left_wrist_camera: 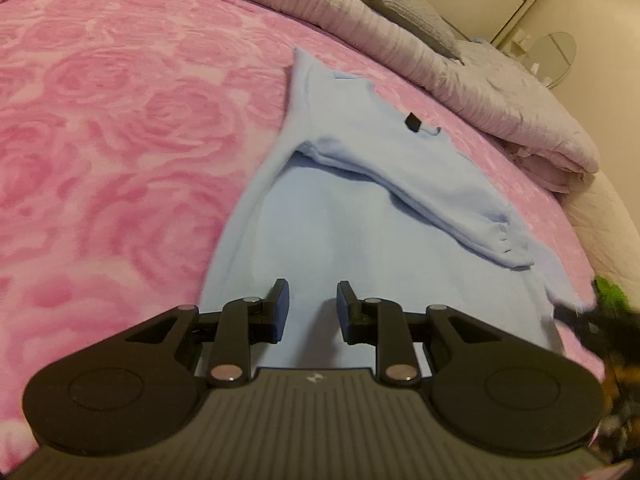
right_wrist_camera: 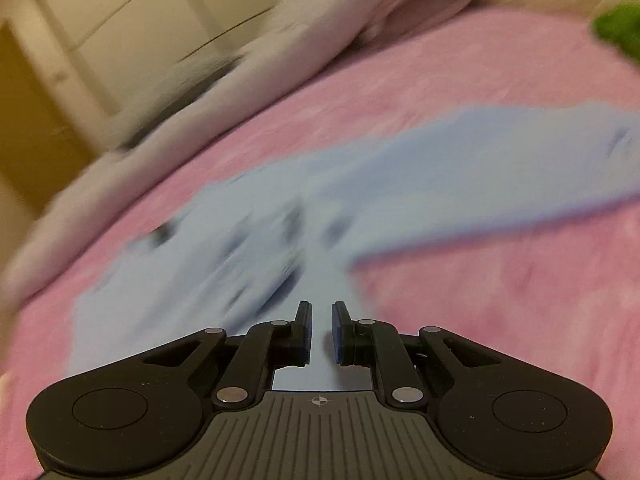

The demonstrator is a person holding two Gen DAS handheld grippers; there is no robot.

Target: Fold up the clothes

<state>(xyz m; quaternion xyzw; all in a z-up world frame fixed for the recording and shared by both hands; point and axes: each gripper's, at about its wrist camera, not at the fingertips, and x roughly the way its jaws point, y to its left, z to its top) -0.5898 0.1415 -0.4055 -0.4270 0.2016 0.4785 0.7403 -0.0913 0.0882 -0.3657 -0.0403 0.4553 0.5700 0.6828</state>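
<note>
Light blue sweater (left_wrist_camera: 320, 232) lies flat on the pink rose-pattern bedspread (left_wrist_camera: 112, 140), centre to right of the left wrist frame, one sleeve (left_wrist_camera: 420, 196) folded diagonally across the body, small black tag (left_wrist_camera: 413, 122) at the neckline. Left gripper (left_wrist_camera: 313, 304) at lower centre, above the sweater's near part, jaws parted, nothing between them. Right wrist view is motion-blurred: right gripper (right_wrist_camera: 321, 330) lower centre over blue fabric, narrow gap between jaws, nothing visibly pinched. Rolled grey-lilac quilt (left_wrist_camera: 460, 80) upper right. Green item (right_wrist_camera: 620, 28) at upper right edge.
</note>
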